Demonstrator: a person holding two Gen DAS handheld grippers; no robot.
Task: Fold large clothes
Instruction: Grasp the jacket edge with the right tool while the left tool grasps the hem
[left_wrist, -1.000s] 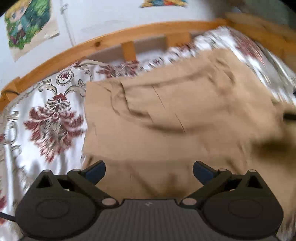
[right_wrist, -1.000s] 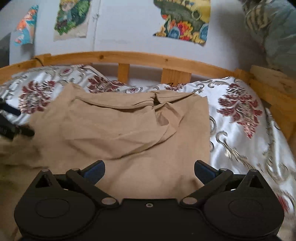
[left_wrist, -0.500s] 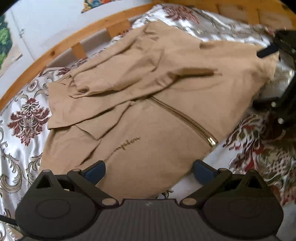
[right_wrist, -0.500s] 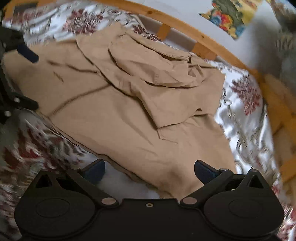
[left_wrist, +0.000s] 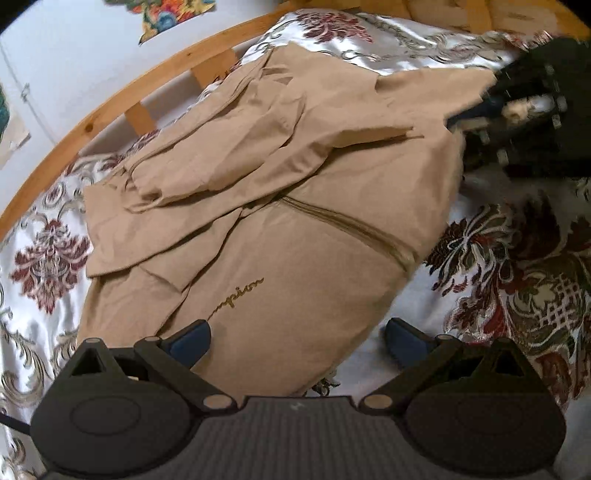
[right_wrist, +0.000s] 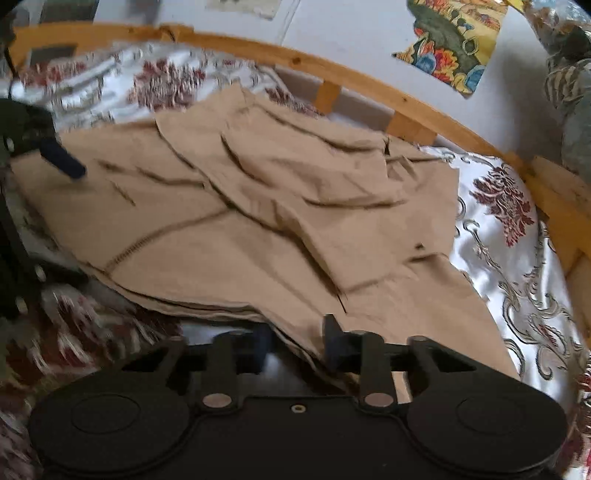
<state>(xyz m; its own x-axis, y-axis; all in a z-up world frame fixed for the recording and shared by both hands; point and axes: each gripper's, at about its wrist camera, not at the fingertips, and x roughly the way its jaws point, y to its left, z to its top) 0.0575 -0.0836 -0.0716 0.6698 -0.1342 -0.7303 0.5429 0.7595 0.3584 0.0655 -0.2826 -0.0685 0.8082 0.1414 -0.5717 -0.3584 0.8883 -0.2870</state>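
Note:
A tan zip-up jacket (left_wrist: 295, 206) lies folded on the bed, sleeves laid across its top. My left gripper (left_wrist: 297, 341) hovers open over the jacket's near corner, which lies between the blue pads (left_wrist: 190, 341) without touching them. In the right wrist view the jacket (right_wrist: 258, 221) fills the middle. My right gripper (right_wrist: 298, 345) is closing, with the layered hem edge between its fingers (right_wrist: 334, 341) and a dark gap still showing beside it. Each gripper shows blurred in the other's view: the right gripper (left_wrist: 524, 110) at the jacket's far corner, the left gripper (right_wrist: 55, 158) at the left.
A white satin sheet with red floral patterns (left_wrist: 517, 280) covers the bed (right_wrist: 509, 229). A wooden rail (left_wrist: 122, 110) runs along the far side below a white wall with colourful posters (right_wrist: 450, 40). A patterned pillow (right_wrist: 569, 92) sits at the far right.
Both grippers came down to the jacket's near edge and rolled, then held still. The right jaws narrowed from wide open around the hem. The left jaws stayed wide.

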